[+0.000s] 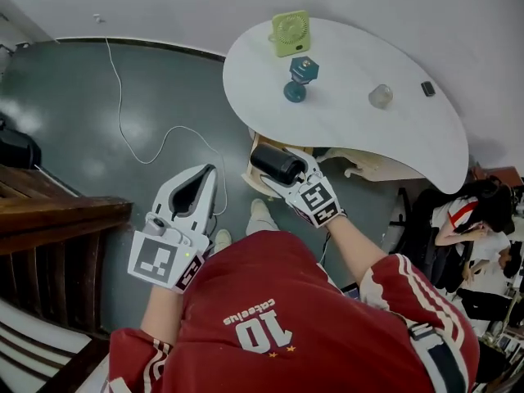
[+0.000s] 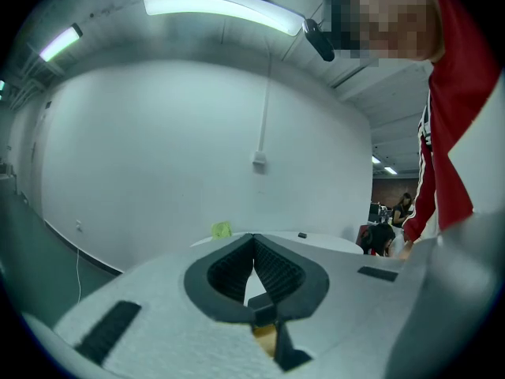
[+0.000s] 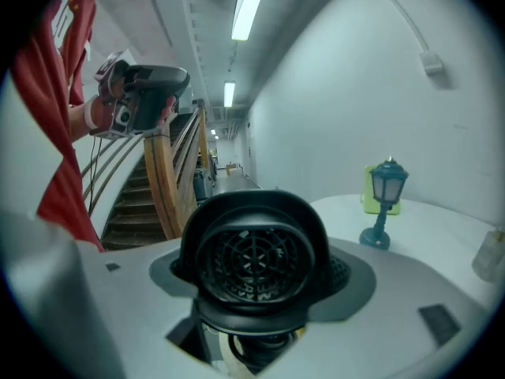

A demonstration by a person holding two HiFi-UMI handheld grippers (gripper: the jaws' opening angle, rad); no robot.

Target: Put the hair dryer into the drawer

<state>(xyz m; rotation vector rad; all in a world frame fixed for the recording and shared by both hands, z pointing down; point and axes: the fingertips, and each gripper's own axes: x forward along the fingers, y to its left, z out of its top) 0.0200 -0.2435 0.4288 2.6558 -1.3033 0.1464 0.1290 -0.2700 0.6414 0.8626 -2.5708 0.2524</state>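
My right gripper [image 1: 284, 172] is shut on the black hair dryer [image 1: 274, 162], which it holds just below the near edge of the white table [image 1: 368, 129]. In the right gripper view the hair dryer's [image 3: 254, 263] round grille fills the space between the jaws. Pale wooden edges, apparently an open drawer [image 1: 249, 177], show around the dryer under the table; its inside is hidden. My left gripper [image 1: 208, 172] hangs over the dark floor to the left, shut with nothing in it; its ribbed fingertips [image 2: 253, 243] meet.
On the table stand a green fan [image 1: 291, 33], a blue lantern lamp [image 1: 301, 76], a glass [image 1: 381, 96] and a small black item [image 1: 428, 88]. A white cable [image 1: 131, 129] trails over the floor. A wooden staircase [image 1: 49, 219] is at left, a seated person [image 1: 471, 211] at right.
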